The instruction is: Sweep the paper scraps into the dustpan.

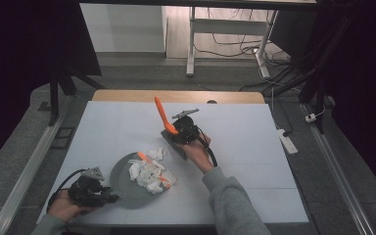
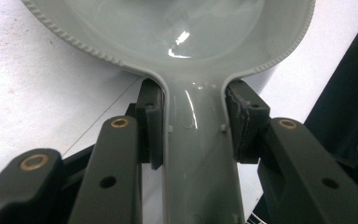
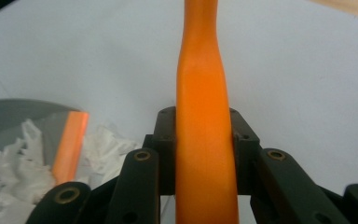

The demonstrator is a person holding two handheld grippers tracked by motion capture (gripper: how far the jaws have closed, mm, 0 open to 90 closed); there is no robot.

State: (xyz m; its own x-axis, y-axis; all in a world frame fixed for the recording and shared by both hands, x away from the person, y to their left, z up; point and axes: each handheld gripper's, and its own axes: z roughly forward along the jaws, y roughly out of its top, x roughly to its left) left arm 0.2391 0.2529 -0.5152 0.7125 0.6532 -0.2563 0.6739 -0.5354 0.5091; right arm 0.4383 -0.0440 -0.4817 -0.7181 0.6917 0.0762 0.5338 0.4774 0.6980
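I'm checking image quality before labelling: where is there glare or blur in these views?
Left gripper view: bright glare spots on the glossy grey pan, whose handle the left gripper clamps. Right gripper view: the orange handle in the right gripper looks soft close up. High view: dark, dim surroundings.

High view: fixed overhead, facing forward and down on the surface (image 1: 235,132). Both gripper views: close, along their jaws. All three share the grey plate (image 1: 122,183).

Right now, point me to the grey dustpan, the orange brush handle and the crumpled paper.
grey dustpan (image 2: 196,154): left gripper view, its handle between the pads.
orange brush handle (image 3: 203,140): right gripper view, mid-shaft in the grip.
crumpled paper (image 1: 147,174): high view, middle of the heap.
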